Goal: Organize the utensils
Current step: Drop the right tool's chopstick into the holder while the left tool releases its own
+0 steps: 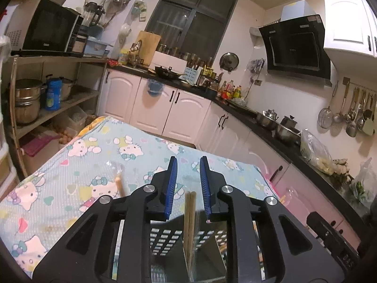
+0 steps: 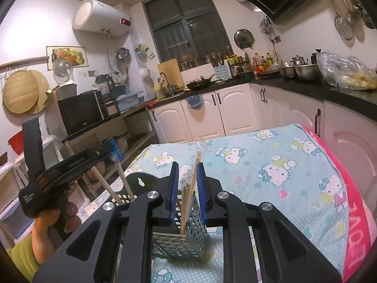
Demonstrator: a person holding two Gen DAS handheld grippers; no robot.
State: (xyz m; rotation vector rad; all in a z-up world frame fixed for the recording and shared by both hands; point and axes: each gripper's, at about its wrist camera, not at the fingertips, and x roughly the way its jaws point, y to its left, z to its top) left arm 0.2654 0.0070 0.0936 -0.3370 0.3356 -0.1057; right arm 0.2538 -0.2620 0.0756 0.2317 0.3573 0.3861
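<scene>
Wooden chopsticks over the perforated metal utensil holder (image 2: 186,233)

Lower centre of both views: each gripper's blue fingers (image 1: 173,184) (image 2: 174,188) stand slightly apart around wrapped wooden chopsticks (image 1: 189,219) (image 2: 192,184), pads not pressing, above the cartoon-cat-clothed table (image 2: 282,165).

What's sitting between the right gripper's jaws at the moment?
Wrapped chopsticks stand between the jaws, their lower ends down in the perforated metal holder. The right wrist view shows it.
</scene>
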